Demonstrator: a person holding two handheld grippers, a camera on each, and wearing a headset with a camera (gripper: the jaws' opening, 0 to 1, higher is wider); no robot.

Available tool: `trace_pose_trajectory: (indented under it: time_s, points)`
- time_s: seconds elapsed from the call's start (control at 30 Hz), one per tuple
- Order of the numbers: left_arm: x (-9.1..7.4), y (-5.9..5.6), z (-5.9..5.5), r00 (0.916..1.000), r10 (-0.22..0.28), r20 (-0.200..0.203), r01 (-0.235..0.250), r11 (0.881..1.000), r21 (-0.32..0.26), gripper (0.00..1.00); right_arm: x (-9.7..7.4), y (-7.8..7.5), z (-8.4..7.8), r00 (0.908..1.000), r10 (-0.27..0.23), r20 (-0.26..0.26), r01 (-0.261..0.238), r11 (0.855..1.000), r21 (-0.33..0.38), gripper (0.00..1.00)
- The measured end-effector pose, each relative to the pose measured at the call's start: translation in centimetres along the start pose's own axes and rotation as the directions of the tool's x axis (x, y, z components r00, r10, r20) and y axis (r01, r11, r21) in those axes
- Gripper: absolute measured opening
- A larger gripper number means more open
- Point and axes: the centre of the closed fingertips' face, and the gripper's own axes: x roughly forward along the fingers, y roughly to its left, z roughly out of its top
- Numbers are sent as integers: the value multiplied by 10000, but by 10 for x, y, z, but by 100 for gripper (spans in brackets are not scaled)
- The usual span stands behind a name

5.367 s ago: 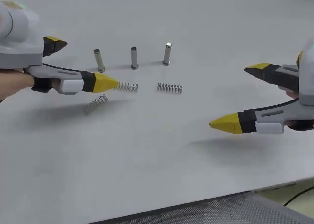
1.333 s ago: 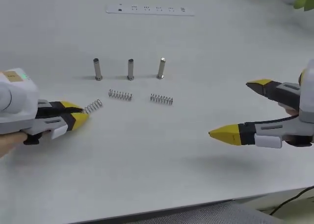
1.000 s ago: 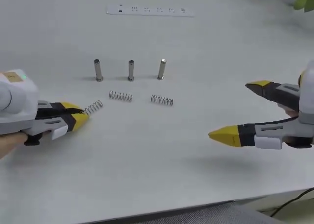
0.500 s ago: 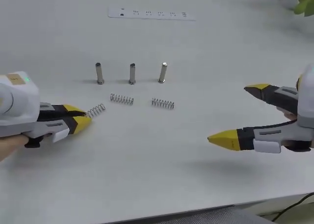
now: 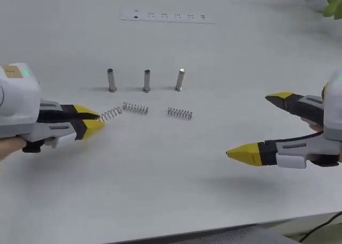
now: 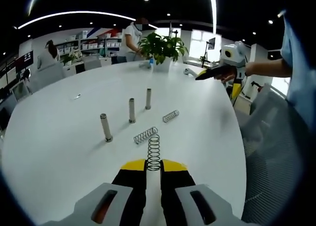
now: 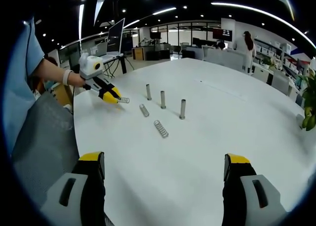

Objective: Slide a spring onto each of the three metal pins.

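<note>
Left gripper (image 5: 100,120) fingers (image 5: 92,126) seemingly around one spring (image 5: 111,113)

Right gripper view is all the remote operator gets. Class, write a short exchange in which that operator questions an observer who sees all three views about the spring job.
Operator: Is the far gripper really gripping that spring?
Observer: Yes. The left gripper view shows the left gripper shut on one end of a thin coiled steel spring, which sticks straight out ahead of the tips.
Operator: And where does my own gripper hang?
Observer: The head view shows the right gripper open, off to the right of the three upright metal pins, with its tips pointing left.
</note>
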Motion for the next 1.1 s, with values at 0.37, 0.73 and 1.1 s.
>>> trace_pose_trajectory:
  time_s: [0.37, 0.73, 1.1]
  points:
    - [-5, -22, 20, 9961, -877, 63, 870, 9936, 724, 1, 6, 10, 9, 9995, 276, 157, -274, 9996, -101, 100]
    - [-3, -35, 29, 9922, -1231, 196, 1210, 9889, 858, 1, 14, 23, 16, 9972, 733, 161, -726, 9967, -376, 100]
    - [2, -52, 39, 9861, -1628, 341, 1582, 9813, 1094, 1, 22, 40, 34, 9901, 1347, 393, -1316, 9886, -732, 93]
